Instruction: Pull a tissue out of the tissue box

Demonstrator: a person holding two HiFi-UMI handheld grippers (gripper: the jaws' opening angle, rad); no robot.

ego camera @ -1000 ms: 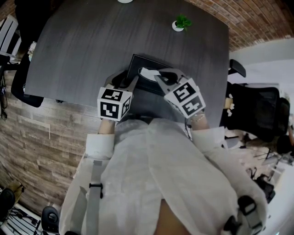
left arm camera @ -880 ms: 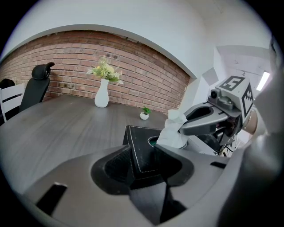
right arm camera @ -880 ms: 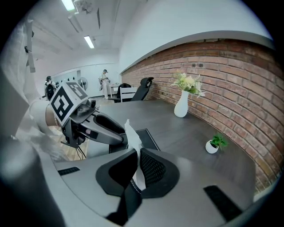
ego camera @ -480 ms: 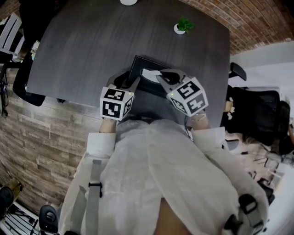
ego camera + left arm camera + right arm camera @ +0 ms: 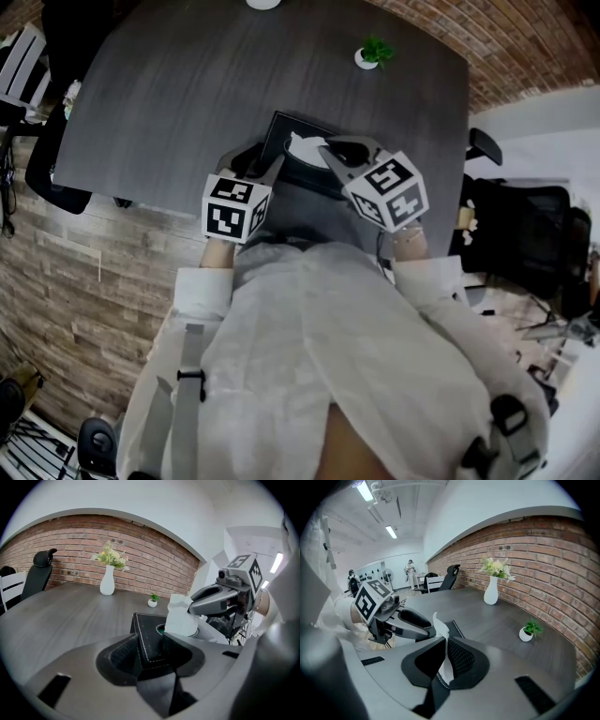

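Observation:
A black tissue box (image 5: 284,142) lies near the front edge of the dark table (image 5: 187,84). A white tissue (image 5: 302,145) stands up from its slot. My left gripper (image 5: 265,167) is shut on the box's near corner (image 5: 146,639), one pad on each side. My right gripper (image 5: 328,150) is shut on the tissue (image 5: 440,629), which rises between its pads (image 5: 459,656). In the left gripper view the tissue (image 5: 180,618) is bunched under the right gripper's tip (image 5: 192,609). The left gripper (image 5: 410,620) shows beside the box (image 5: 454,629) in the right gripper view.
A small potted plant (image 5: 372,51) stands at the table's far right, and a white vase of flowers (image 5: 107,581) is farther back. Black office chairs (image 5: 525,225) stand to the right and another (image 5: 47,169) at the left. A brick wall runs behind the table.
My right gripper has shifted slightly to the right, with the tissue still in it. The left gripper and the box have stayed put.

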